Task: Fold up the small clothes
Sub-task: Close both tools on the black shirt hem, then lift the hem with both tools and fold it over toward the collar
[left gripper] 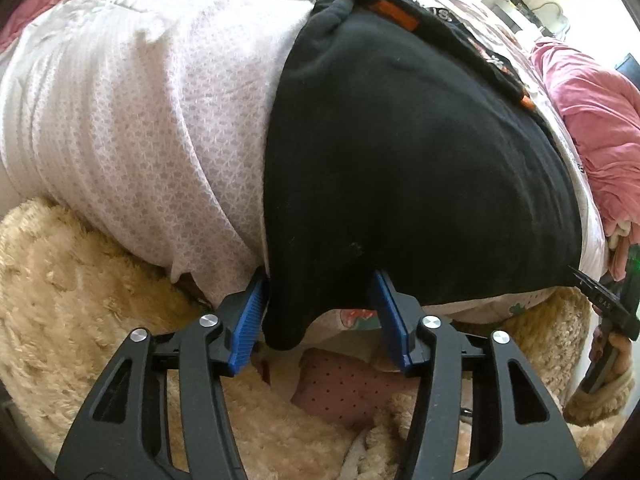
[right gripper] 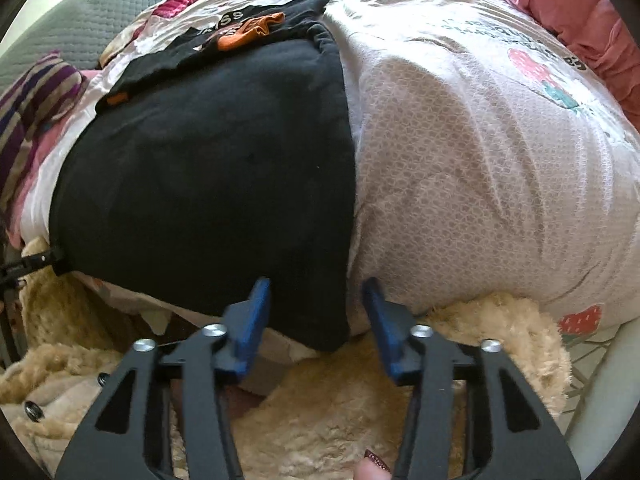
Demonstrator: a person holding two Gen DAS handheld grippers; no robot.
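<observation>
A black garment [left gripper: 400, 160] [right gripper: 200, 180] lies flat on the pale patterned bed sheet [left gripper: 140, 120] [right gripper: 480, 160], its near edge hanging over the bed's side. My left gripper [left gripper: 320, 284] stands at the garment's near left corner, which droops between the blue pads [left gripper: 248, 320]; the jaws are apart and do not pinch it. My right gripper [right gripper: 317, 284] straddles the near right corner in the same way, jaws apart, cloth between them. Each view catches the other gripper at its edge: the right gripper [left gripper: 612, 312], the left gripper [right gripper: 32, 260].
A second black garment with orange tags [left gripper: 400, 16] [right gripper: 248, 32] lies behind the first. A pink cloth heap [left gripper: 600, 120] sits at the right, a striped cloth [right gripper: 32, 100] at the left. Beige fluffy fabric [left gripper: 80, 320] [right gripper: 340, 400] lies below the bed edge.
</observation>
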